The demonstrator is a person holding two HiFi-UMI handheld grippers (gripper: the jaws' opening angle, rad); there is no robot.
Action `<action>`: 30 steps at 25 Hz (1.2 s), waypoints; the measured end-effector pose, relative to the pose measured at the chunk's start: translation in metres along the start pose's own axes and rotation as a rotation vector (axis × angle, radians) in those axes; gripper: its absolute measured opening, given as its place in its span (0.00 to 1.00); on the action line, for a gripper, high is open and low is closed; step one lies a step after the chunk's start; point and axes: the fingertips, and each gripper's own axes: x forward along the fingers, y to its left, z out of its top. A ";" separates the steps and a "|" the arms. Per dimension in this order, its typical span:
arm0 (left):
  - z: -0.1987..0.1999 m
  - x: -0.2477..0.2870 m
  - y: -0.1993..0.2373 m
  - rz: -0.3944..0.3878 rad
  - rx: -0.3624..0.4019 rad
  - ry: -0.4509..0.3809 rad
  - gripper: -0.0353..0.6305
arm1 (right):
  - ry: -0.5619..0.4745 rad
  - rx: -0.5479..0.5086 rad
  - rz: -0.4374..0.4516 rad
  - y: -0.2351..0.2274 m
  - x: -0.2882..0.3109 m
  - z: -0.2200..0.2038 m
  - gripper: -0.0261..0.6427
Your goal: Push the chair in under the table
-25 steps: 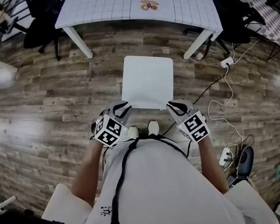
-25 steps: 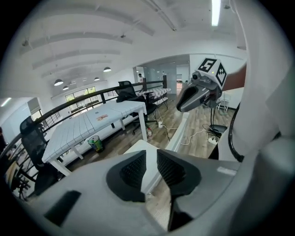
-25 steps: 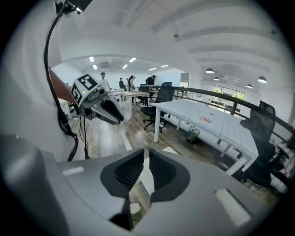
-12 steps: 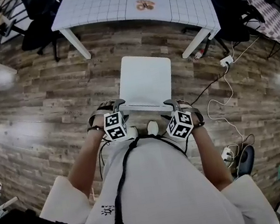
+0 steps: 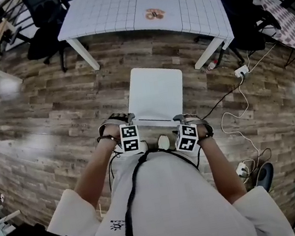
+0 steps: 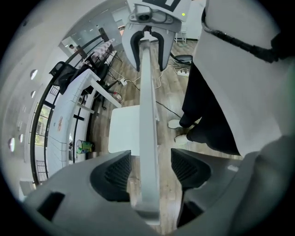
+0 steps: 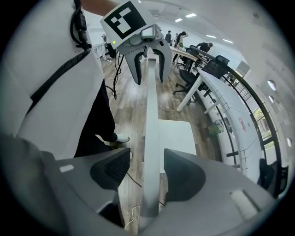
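Note:
The white chair (image 5: 154, 92) stands on the wood floor, its seat facing the white gridded table (image 5: 118, 2) and a short way from it. I stand behind its backrest (image 6: 147, 110), a thin white board seen edge-on. My left gripper (image 5: 122, 117) straddles the backrest's top edge near its left end; its jaws have just been opening, and both pads (image 6: 110, 175) stand clear of the board. My right gripper (image 5: 184, 119) straddles the right end. Its jaws opened wide, then closed a little; the board (image 7: 151, 115) sits between the pads (image 7: 110, 169), unclamped.
Black office chairs (image 5: 45, 31) stand at the table's left and right (image 5: 243, 5) ends. White table legs (image 5: 84, 53) flank the gap ahead. Cables and a power strip (image 5: 240, 71) lie on the floor to the right. My shoes (image 5: 163, 141) are just behind the chair.
Both grippers have sunk from beside my waist onto the backrest's top edge, rolled so that their marker cubes face up, and their jaws have opened round the board.

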 end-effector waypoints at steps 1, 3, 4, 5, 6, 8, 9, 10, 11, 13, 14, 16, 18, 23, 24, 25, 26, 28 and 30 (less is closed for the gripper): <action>0.000 0.004 -0.001 -0.007 0.015 0.012 0.47 | 0.000 -0.003 0.002 0.000 0.001 0.000 0.39; -0.002 0.010 -0.001 -0.019 0.042 0.040 0.44 | 0.001 -0.010 0.002 0.000 0.003 -0.002 0.37; -0.002 0.013 -0.002 -0.024 0.053 0.050 0.42 | 0.000 -0.014 -0.001 -0.001 0.004 -0.002 0.35; -0.001 0.016 -0.002 -0.029 0.061 0.056 0.39 | 0.000 -0.018 -0.007 -0.003 0.005 -0.003 0.32; 0.000 0.020 -0.003 -0.034 0.066 0.060 0.35 | 0.000 -0.023 -0.015 -0.005 0.005 -0.005 0.29; 0.003 0.026 -0.004 -0.039 0.073 0.065 0.28 | 0.003 -0.030 -0.020 -0.008 0.007 -0.009 0.21; 0.004 0.028 -0.003 -0.038 0.072 0.066 0.25 | 0.004 -0.034 -0.015 -0.008 0.008 -0.011 0.19; 0.005 0.029 -0.002 -0.035 0.067 0.067 0.23 | 0.002 -0.038 -0.008 -0.007 0.008 -0.012 0.19; 0.006 0.029 -0.001 -0.033 0.059 0.066 0.20 | -0.002 -0.042 -0.001 -0.007 0.007 -0.012 0.18; 0.007 0.028 0.001 -0.040 0.037 0.064 0.19 | -0.014 -0.043 0.006 -0.008 0.003 -0.010 0.18; 0.008 0.028 0.001 -0.047 0.024 0.063 0.19 | -0.017 -0.038 0.011 -0.009 0.002 -0.010 0.18; 0.009 0.028 0.003 -0.062 0.001 0.067 0.19 | -0.018 -0.027 0.021 -0.010 0.002 -0.010 0.17; 0.009 0.030 0.003 -0.071 -0.015 0.076 0.19 | -0.022 -0.027 0.025 -0.010 0.002 -0.011 0.17; 0.009 0.030 0.007 -0.042 -0.035 0.085 0.21 | -0.032 -0.028 0.035 -0.011 0.003 -0.012 0.17; 0.010 0.030 0.006 -0.038 -0.035 0.086 0.21 | -0.034 -0.028 0.037 -0.011 0.003 -0.013 0.17; 0.010 0.031 0.006 -0.035 -0.035 0.088 0.21 | -0.036 -0.029 0.039 -0.011 0.002 -0.014 0.17; 0.011 0.031 0.007 -0.032 -0.036 0.088 0.21 | -0.036 -0.029 0.040 -0.011 0.002 -0.015 0.17; 0.014 0.032 0.009 -0.030 -0.041 0.085 0.21 | -0.036 -0.032 0.042 -0.013 0.002 -0.017 0.17; 0.015 0.032 0.011 -0.032 -0.048 0.085 0.21 | -0.036 -0.033 0.046 -0.017 0.002 -0.019 0.17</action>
